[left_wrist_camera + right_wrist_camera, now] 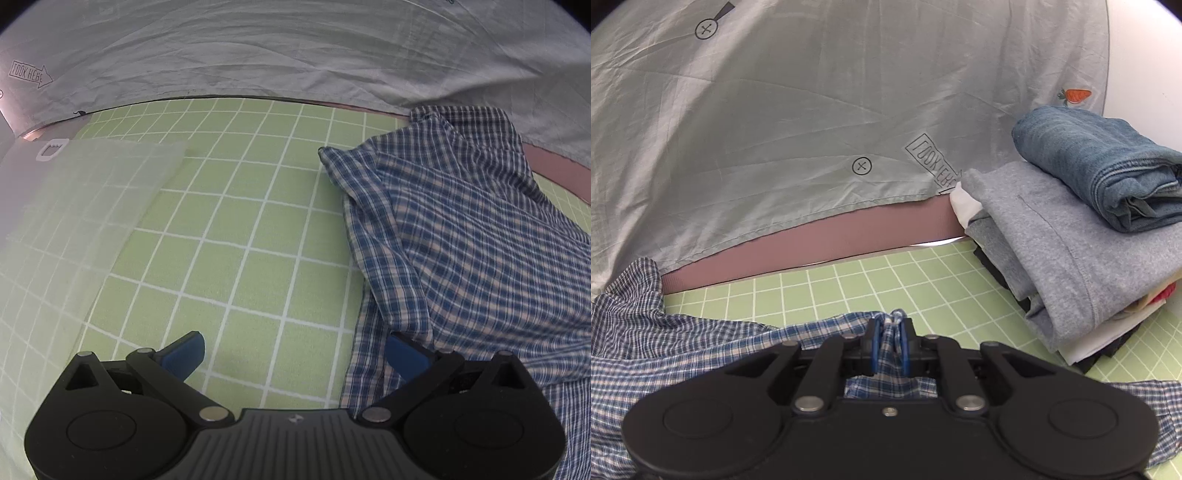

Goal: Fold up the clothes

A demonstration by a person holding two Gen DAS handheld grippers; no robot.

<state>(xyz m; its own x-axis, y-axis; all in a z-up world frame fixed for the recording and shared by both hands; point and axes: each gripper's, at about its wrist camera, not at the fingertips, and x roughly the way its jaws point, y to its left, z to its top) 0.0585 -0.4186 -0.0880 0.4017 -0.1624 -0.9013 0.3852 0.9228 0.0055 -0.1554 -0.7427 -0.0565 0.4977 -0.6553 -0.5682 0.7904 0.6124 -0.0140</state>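
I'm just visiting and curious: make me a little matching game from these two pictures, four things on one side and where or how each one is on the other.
Things:
1. plaid shirt
2. folded jeans
3. left tongs
4. translucent sheet

States:
A. on top of the pile of folded clothes
B. open, with nothing between them
C. lying flat on the green grid mat, at the left
D. pinched by the right tongs

Pairs: 1-D, 2-A, 3-B, 4-C

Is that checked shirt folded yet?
Not yet: the checked shirt lies rumpled on the mat, one bunch pinched in the right gripper.
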